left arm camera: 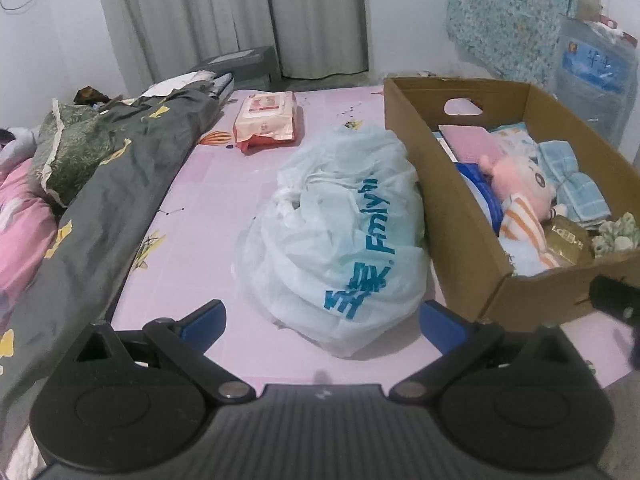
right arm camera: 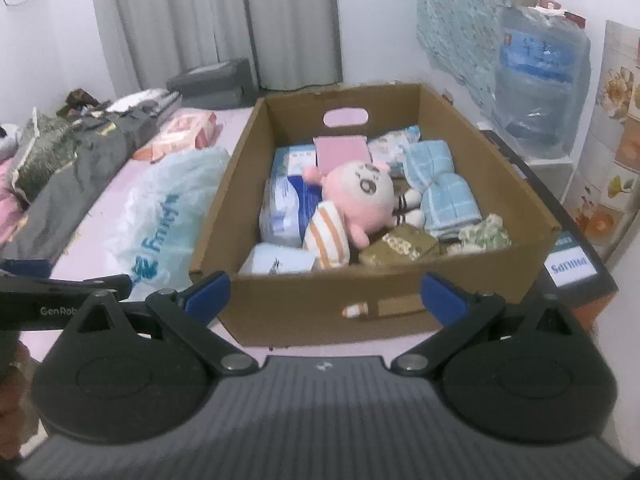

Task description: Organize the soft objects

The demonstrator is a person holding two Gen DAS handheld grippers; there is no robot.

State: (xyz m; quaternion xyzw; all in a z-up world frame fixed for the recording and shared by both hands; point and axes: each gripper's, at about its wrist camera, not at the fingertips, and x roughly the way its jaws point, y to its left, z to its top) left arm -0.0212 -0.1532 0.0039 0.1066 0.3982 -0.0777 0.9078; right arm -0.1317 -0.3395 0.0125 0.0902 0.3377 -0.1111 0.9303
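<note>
A cardboard box (right arm camera: 400, 304) stands on the pink bed sheet and holds a pink plush doll (right arm camera: 360, 196), folded blue towels (right arm camera: 444, 192), an orange-striped cloth (right arm camera: 328, 236) and several soft packs. My right gripper (right arm camera: 325, 294) hangs open just in front of the box's near wall, with nothing between its fingers. My left gripper (left arm camera: 324, 322) is open and empty too, right before a knotted white plastic bag (left arm camera: 340, 232) with blue print that lies left of the box (left arm camera: 452, 216). The doll (left arm camera: 516, 184) also shows in the left wrist view.
A pink pack of wipes (left arm camera: 266, 120) lies farther back on the sheet (left arm camera: 224, 208). A grey duvet (left arm camera: 120, 184) runs along the left. A big water jug (right arm camera: 540, 92) and a printed carton (right arm camera: 572, 268) stand right of the box. Curtains hang behind.
</note>
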